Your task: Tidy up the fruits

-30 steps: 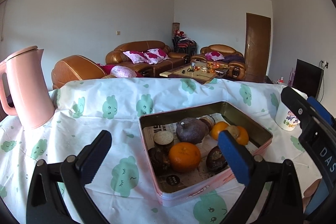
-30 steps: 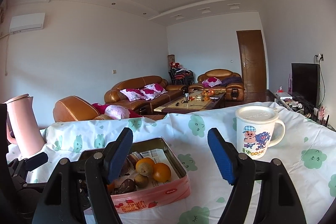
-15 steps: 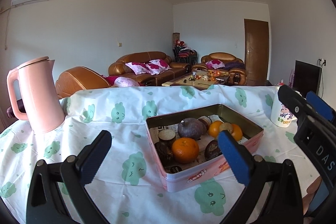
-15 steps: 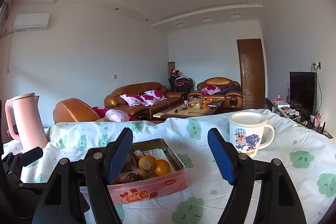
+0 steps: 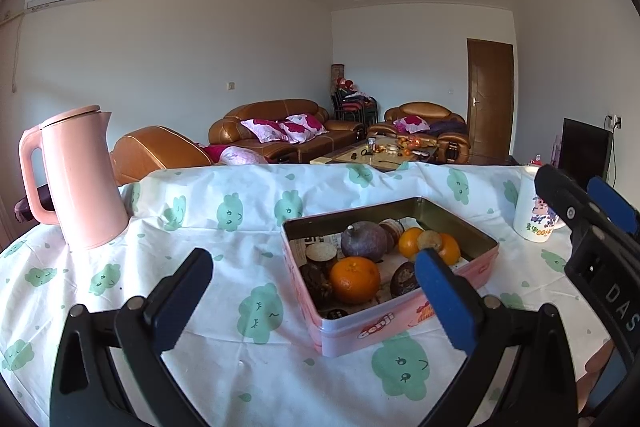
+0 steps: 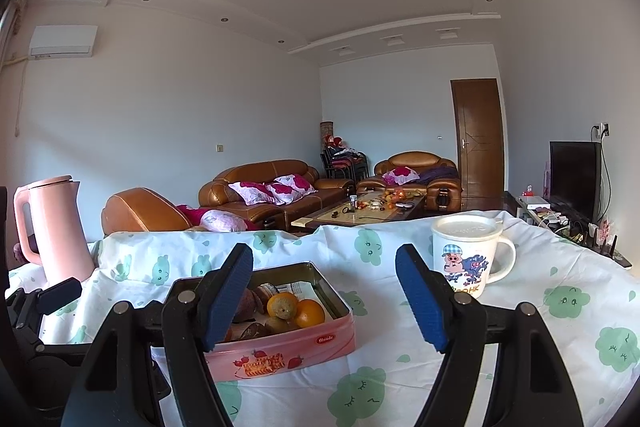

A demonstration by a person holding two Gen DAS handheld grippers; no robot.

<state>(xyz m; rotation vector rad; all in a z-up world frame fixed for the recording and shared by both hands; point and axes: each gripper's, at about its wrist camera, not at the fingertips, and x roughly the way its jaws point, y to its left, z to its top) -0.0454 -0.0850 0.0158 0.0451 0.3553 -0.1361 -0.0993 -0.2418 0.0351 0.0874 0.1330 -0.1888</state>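
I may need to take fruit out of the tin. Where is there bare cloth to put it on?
Free: the stretch between the pink kettle and the tin, and the cloth between the tin and the mug. Crowded: inside the tin, where oranges and dark fruits lie packed together.

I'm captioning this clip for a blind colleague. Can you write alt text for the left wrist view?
A pink tin of oranges and dark fruit sits on a white tablecloth, seen between the open left gripper. A pink kettle stands far left, a mug far right.
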